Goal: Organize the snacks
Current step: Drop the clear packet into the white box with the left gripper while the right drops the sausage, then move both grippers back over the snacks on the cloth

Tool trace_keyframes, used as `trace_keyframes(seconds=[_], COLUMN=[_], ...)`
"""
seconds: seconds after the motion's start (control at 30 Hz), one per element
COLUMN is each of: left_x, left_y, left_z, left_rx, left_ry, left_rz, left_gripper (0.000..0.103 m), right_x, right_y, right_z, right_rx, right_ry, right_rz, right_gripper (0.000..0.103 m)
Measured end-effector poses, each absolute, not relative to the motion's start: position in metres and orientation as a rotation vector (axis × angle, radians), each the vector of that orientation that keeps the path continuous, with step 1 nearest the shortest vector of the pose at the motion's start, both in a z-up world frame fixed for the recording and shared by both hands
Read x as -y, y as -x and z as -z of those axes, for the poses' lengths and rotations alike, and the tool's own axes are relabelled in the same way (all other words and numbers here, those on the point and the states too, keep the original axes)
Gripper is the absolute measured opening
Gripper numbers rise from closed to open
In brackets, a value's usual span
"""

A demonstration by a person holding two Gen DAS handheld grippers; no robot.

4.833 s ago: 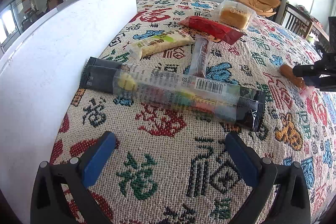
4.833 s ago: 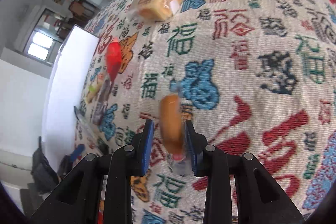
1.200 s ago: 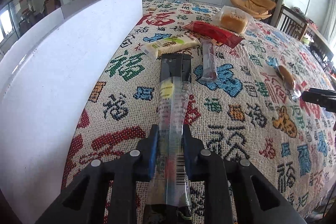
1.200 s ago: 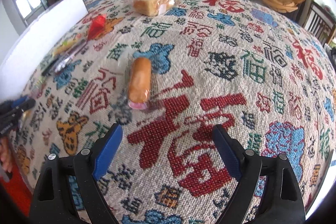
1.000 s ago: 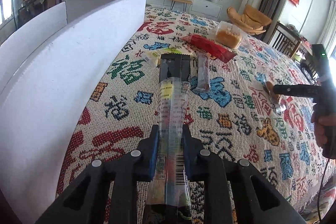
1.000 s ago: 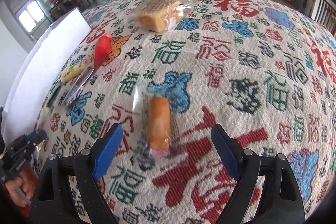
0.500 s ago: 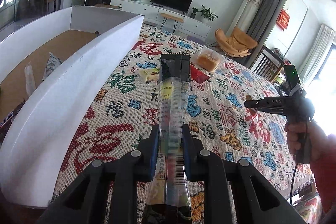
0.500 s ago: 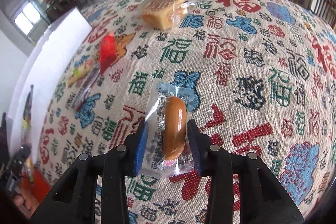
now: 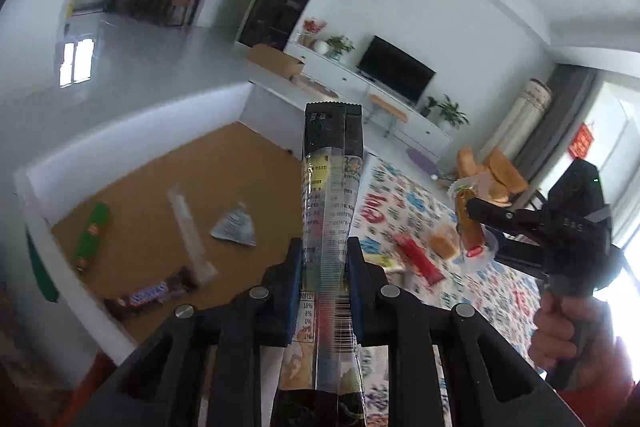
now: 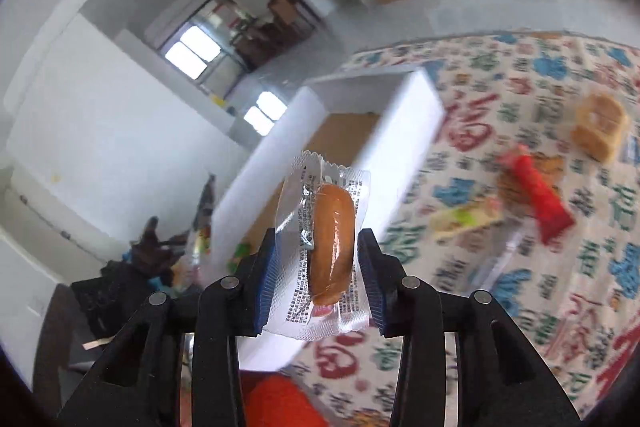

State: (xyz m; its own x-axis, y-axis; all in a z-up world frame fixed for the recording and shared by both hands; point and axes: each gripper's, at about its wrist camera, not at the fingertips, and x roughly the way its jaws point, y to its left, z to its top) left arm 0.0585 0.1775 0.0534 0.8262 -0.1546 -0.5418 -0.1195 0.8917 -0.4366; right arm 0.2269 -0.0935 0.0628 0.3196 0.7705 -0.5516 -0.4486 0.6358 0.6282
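Both snacks have just come up off the patterned cloth (image 10: pixel 560 267) (my left gripper (image 9: pixel 323 281) pinching the long cracker sleeve (image 9: pixel 330 227), my right gripper (image 10: pixel 316 267) the wrapped sausage (image 10: pixel 332 243)), so I reckon the white box (image 9: pixel 132 155) comes next.

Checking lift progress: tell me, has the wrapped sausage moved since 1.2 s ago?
Yes. The wrapped sausage has left the patterned tablecloth, raised in the right gripper toward the white box.

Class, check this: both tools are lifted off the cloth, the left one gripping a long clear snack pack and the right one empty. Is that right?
Not quite. The right tool is not empty: the right wrist view shows it shut on a wrapped sausage. The rest stands: the left tool grips the long clear pack, and both are off the cloth.
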Motion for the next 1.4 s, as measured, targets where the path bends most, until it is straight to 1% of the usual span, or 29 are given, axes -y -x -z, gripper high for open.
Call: trace_keyframes(seconds=[0.07,0.1,0.13,0.17,0.2,0.23,0.27,0.3,0.33,0.37,0.4,0.47,0.53,0.6,0.63,0.7,0.8,0.87,1.0,1.23,1.4], left_x=[-0.202,-0.211,-0.219,-0.226,-0.233,-0.238,-0.241,-0.241,-0.24,-0.237,-0.234,-0.224,-0.196,-0.165,-0.146,-0.113,-0.066,-0.039,0.004,0.051,0.065], left_y=[-0.06,-0.061,-0.064,-0.066,-0.067,-0.068,-0.067,-0.066,-0.064,-0.063,-0.063,-0.063,-0.064,-0.06,-0.06,-0.057,-0.059,-0.064,-0.076,-0.104,-0.106], left_z=[-0.052,-0.049,-0.045,-0.04,-0.034,-0.027,-0.023,-0.018,-0.015,-0.013,-0.01,-0.009,-0.018,-0.027,-0.031,-0.036,-0.033,-0.023,-0.001,0.042,0.07], left_rx=[-0.605,-0.61,-0.624,-0.641,-0.656,-0.666,-0.671,-0.673,-0.666,-0.658,-0.654,-0.653,-0.652,-0.642,-0.639,-0.64,-0.669,-0.712,-0.782,-0.867,-0.883], left_ry=[0.45,0.426,0.399,0.378,0.369,0.369,0.372,0.375,0.378,0.383,0.392,0.414,0.402,0.353,0.325,0.286,0.261,0.245,0.181,0.047,-0.011], left_rz=[-0.068,-0.111,-0.163,-0.213,-0.243,-0.259,-0.269,-0.275,-0.274,-0.271,-0.27,-0.232,-0.168,-0.098,-0.056,0.037,0.169,0.223,0.248,0.226,0.196], left_gripper=[0.02,0.022,0.025,0.04,0.058,0.066,0.075,0.078,0.08,0.083,0.085,0.085,0.085,0.086,0.086,0.091,0.095,0.095,0.095,0.095,0.095], right_x=[0.041,0.018,-0.004,-0.02,-0.035,-0.045,-0.05,-0.05,-0.046,-0.039,-0.032,-0.012,0.017,0.048,0.065,0.097,0.147,0.18,0.232,0.253,0.255], right_y=[-0.223,-0.22,-0.217,-0.213,-0.21,-0.207,-0.204,-0.2,-0.197,-0.194,-0.193,-0.193,-0.193,-0.19,-0.186,-0.182,-0.176,-0.172,-0.165,-0.162,-0.164], right_z=[-0.065,-0.065,-0.062,-0.058,-0.052,-0.047,-0.043,-0.04,-0.038,-0.038,-0.037,-0.036,-0.032,-0.024,-0.015,0.006,0.045,0.064,0.081,0.1,0.102], right_rx=[-0.964,-0.972,-0.979,-0.988,-1.0,-1.015,-1.023,-1.02,-1.007,-0.988,-0.97,-0.943,-0.912,-0.868,-0.846,-0.83,-0.867,-0.882,-0.86,-0.868,-0.879], right_ry=[-0.374,-0.355,-0.327,-0.295,-0.265,-0.246,-0.233,-0.224,-0.216,-0.203,-0.183,-0.155,-0.132,-0.057,-0.006,0.1,0.213,0.228,0.218,0.168,0.147], right_rz=[-0.913,-0.945,-0.962,-0.97,-0.971,-0.977,-0.97,-0.961,-0.953,-0.941,-0.92,-0.86,-0.805,-0.716,-0.659,-0.54,-0.38,-0.297,-0.174,-0.127,-0.112], right_gripper=[0.043,0.044,0.051,0.058,0.061,0.065,0.065,0.065,0.065,0.069,0.07,0.07,0.071,0.075,0.076,0.076,0.076,0.076,0.076,0.076,0.084])
